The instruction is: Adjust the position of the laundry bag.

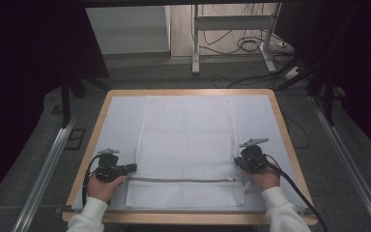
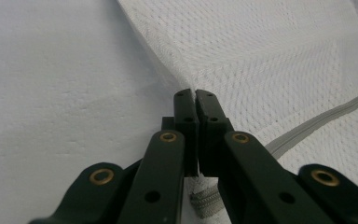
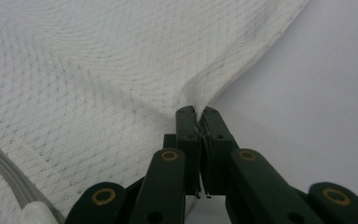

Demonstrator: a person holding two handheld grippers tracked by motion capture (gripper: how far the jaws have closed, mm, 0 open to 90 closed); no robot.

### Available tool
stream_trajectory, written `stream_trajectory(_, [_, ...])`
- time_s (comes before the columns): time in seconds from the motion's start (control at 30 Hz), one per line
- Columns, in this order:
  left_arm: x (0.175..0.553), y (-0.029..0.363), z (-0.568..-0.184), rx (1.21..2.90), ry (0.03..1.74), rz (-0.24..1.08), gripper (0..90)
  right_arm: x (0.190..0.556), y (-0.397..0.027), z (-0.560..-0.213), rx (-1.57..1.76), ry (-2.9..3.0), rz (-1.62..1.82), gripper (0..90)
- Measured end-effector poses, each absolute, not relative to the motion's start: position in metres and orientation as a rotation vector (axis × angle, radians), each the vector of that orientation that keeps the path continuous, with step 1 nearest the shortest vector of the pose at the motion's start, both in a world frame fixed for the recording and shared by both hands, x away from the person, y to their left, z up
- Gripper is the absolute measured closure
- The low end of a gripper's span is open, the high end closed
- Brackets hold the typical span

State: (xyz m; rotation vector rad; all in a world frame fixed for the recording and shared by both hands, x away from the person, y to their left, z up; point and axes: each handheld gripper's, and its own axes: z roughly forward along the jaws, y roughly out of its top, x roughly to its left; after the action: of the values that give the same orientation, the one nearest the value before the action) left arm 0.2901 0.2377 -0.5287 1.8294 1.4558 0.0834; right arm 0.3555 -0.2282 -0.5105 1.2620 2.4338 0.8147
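Note:
A white mesh laundry bag (image 1: 186, 140) lies flat on the table, with a grey zipper (image 1: 181, 180) running across it near the front edge. My left gripper (image 1: 131, 167) is at the bag's left edge, just above the zipper's end, and is shut on the mesh edge (image 2: 186, 81). At the bag's right edge my right gripper (image 1: 237, 162) is shut on the fabric, which puckers up into its jaws (image 3: 196, 100). The zipper (image 2: 321, 119) passes to the right of the left jaws, and its strip (image 3: 0, 168) shows at the lower left of the right gripper view.
A white cloth (image 1: 118, 121) covers the wooden table (image 1: 188, 92) under the bag. Beyond the table's far edge stand a metal desk frame (image 1: 232, 29) and loose cables (image 1: 251, 46) on the floor. Metal rails (image 1: 48, 169) run along both sides.

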Motion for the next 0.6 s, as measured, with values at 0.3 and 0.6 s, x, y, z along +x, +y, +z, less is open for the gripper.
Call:
stream_trajectory(0.3, [0.284,0.226,-0.508,1.843,1.392,0.259,43.8,0.352,-0.234,-0.501,1.219,2.327,0.868,44.4])
stream_trajectory(0.6, [0.276,0.211,-0.494,1.846,1.299,0.273,31.5,0.347,-0.241,-0.489,1.251,2.257,0.979,29.1])
